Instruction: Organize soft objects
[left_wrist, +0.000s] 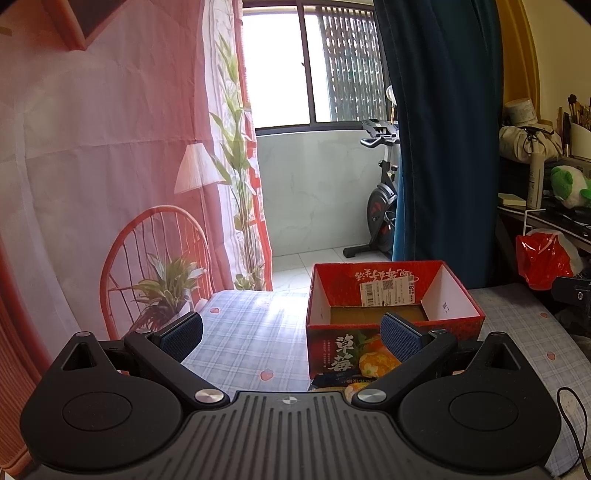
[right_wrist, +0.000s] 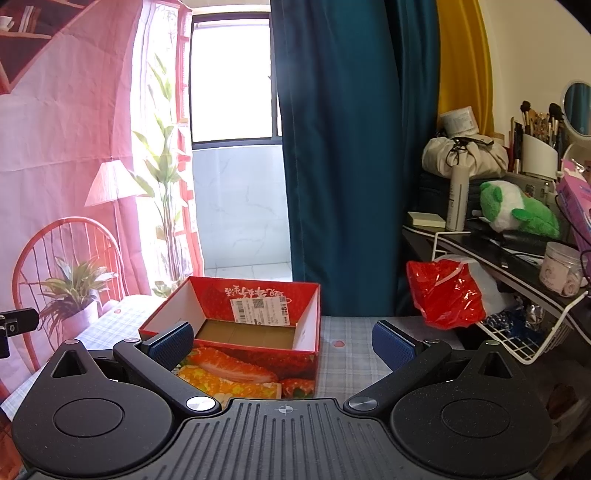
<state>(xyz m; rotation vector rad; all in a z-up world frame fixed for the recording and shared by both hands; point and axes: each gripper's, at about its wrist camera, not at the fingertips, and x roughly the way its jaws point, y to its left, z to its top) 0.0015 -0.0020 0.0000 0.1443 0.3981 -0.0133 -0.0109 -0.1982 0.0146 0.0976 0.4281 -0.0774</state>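
Note:
A red open cardboard box (left_wrist: 458, 295) with a bare brown bottom stands on the checked tablecloth (left_wrist: 251, 332); it also shows in the right wrist view (right_wrist: 310, 306). My left gripper (left_wrist: 291, 334) is open and empty, held in front of the box's left side. My right gripper (right_wrist: 282, 341) is open and empty, held over the box's front right corner. A green and white plush toy (right_wrist: 517, 210) lies on the dark side shelf at the right, also seen in the left wrist view (left_wrist: 569, 182). A colourful packet (left_wrist: 332, 382) lies just under the box's front.
A red plastic bag (right_wrist: 447, 293) hangs off the shelf beside a white wire basket (right_wrist: 524, 332). Bottles, brushes, a jar (right_wrist: 563, 269) and a cloth bag (right_wrist: 465, 155) crowd the shelf. A blue curtain (right_wrist: 351, 147) hangs behind. An exercise bike (left_wrist: 384, 199) stands by the window.

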